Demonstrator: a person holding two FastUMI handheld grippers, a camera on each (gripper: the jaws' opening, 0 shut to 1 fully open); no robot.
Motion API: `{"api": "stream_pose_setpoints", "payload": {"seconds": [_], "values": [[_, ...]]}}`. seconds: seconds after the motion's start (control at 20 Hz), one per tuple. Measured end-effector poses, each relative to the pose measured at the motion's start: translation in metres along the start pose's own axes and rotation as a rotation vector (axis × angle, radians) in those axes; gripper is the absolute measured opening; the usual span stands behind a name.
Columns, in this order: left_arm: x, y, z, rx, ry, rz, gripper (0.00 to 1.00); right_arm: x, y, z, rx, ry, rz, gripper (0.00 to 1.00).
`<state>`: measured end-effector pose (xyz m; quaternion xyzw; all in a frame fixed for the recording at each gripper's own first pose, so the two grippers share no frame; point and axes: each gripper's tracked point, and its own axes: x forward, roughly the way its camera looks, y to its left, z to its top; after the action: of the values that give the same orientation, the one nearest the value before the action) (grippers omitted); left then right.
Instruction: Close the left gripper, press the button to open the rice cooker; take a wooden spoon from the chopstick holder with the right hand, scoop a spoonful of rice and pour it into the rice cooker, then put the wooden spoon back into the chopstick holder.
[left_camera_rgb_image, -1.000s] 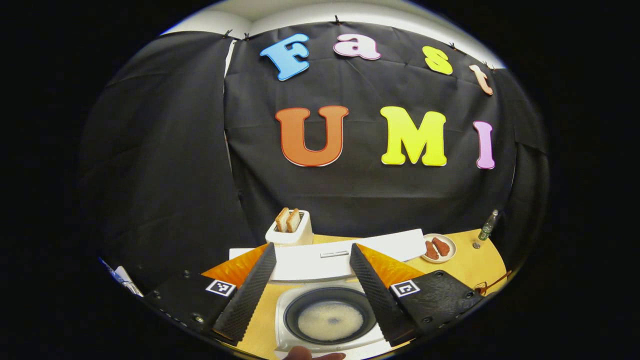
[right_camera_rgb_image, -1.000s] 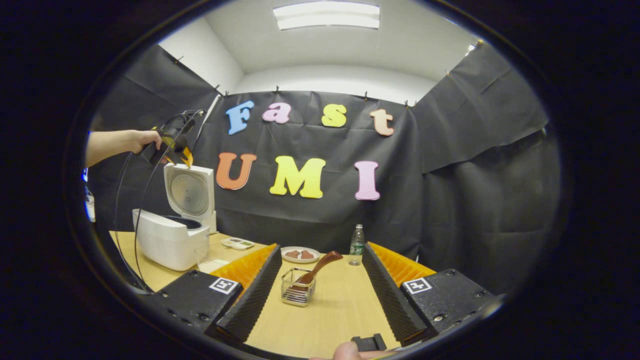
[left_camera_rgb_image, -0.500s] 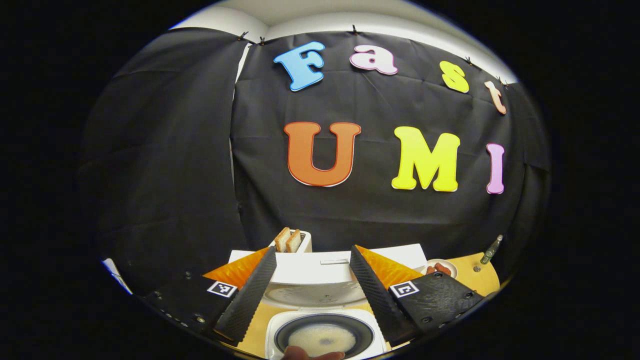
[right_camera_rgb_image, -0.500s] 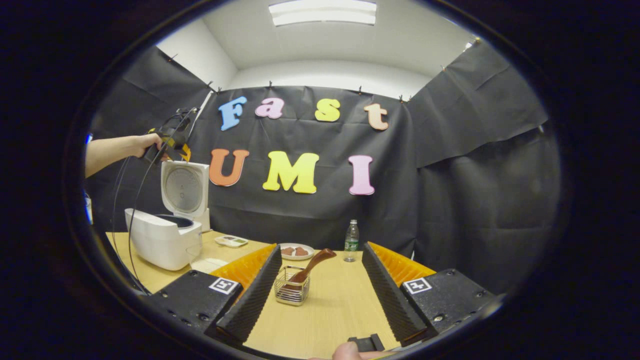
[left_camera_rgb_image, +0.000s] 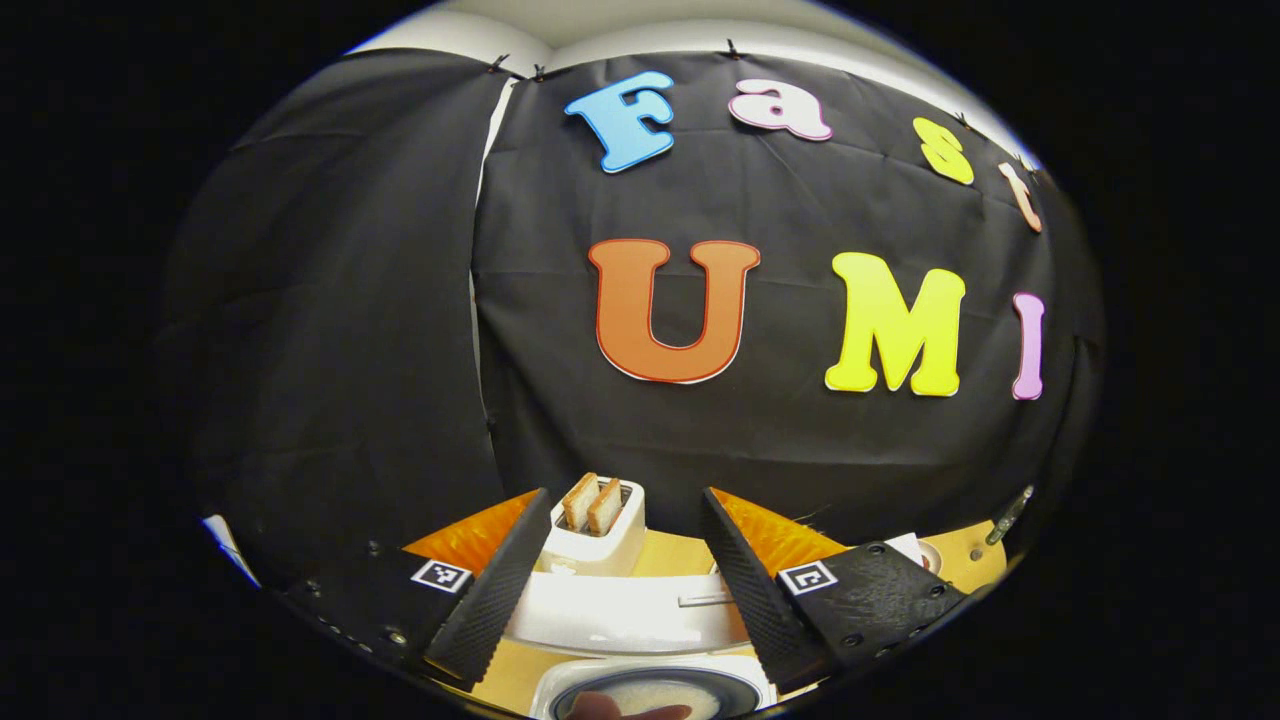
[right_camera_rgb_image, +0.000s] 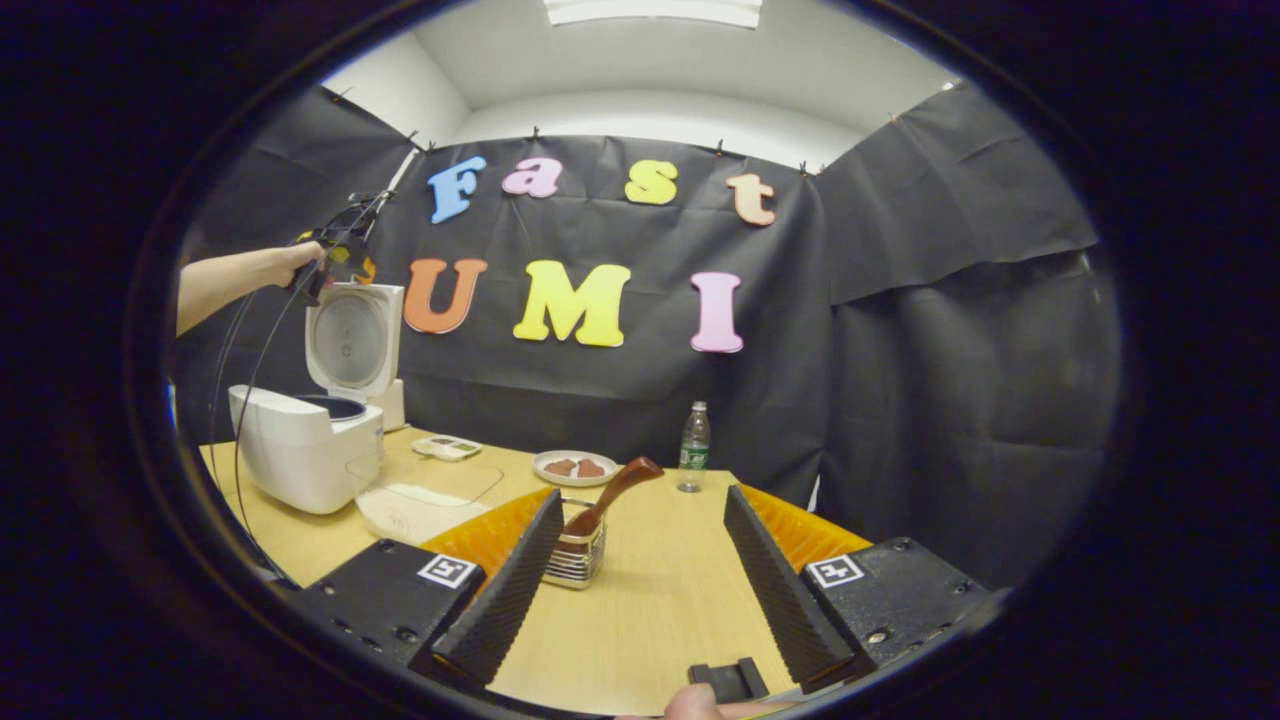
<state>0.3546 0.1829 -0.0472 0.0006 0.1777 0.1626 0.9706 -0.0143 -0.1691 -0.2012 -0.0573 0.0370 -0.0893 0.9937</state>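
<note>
The white rice cooker (right_camera_rgb_image: 300, 460) stands at the table's left with its lid (right_camera_rgb_image: 350, 340) raised. Far off, a hand holds my left gripper (right_camera_rgb_image: 338, 258) just above that lid's top edge. In the left gripper view, the left gripper (left_camera_rgb_image: 624, 496) is open over the lid (left_camera_rgb_image: 620, 620), and the pot with rice (left_camera_rgb_image: 650, 697) shows at the bottom edge. My right gripper (right_camera_rgb_image: 645, 495) is open and low over the table. The wooden spoon (right_camera_rgb_image: 612, 488) leans in the wire chopstick holder (right_camera_rgb_image: 578, 562), right beside the right gripper's left finger (right_camera_rgb_image: 510, 590).
A clear container of rice (right_camera_rgb_image: 420, 500) sits in front of the cooker. A plate of food (right_camera_rgb_image: 572, 467), a bottle (right_camera_rgb_image: 690, 460) and a small flat device (right_camera_rgb_image: 447, 447) stand at the back. A toaster with bread (left_camera_rgb_image: 598, 525) stands behind the cooker.
The left gripper has risen and moved back over the open lid, so less of the pot shows. The right gripper has advanced towards the holder, which now lies closer and further left.
</note>
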Motion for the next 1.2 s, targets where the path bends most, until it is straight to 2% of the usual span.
{"api": "stream_pose_setpoints", "payload": {"seconds": [0.1,0.25,0.4,0.7,0.95,1.2], "values": [[-0.004,-0.009,-0.003,-0.001,0.04,-0.035,0.97,0.001,0.007,0.003,0.014,-0.001,0.012,1.0],[-0.014,-0.003,-0.031,-0.01,0.159,-0.021,0.98,-0.007,0.019,0.014,0.013,-0.03,0.041,1.0],[-0.042,-0.005,-0.047,-0.011,0.208,-0.041,0.96,-0.019,0.021,0.024,-0.02,-0.072,0.045,1.0],[-0.11,-0.012,-0.127,-0.028,0.34,-0.118,0.95,-0.036,0.031,0.023,0.001,-0.075,0.086,1.0],[-0.134,-0.017,-0.183,-0.008,0.37,-0.127,0.95,-0.04,0.041,0.018,0.021,-0.06,0.117,1.0],[-0.149,-0.021,-0.211,0.028,0.383,-0.14,0.96,-0.041,0.048,0.013,0.031,-0.051,0.132,1.0]]}}
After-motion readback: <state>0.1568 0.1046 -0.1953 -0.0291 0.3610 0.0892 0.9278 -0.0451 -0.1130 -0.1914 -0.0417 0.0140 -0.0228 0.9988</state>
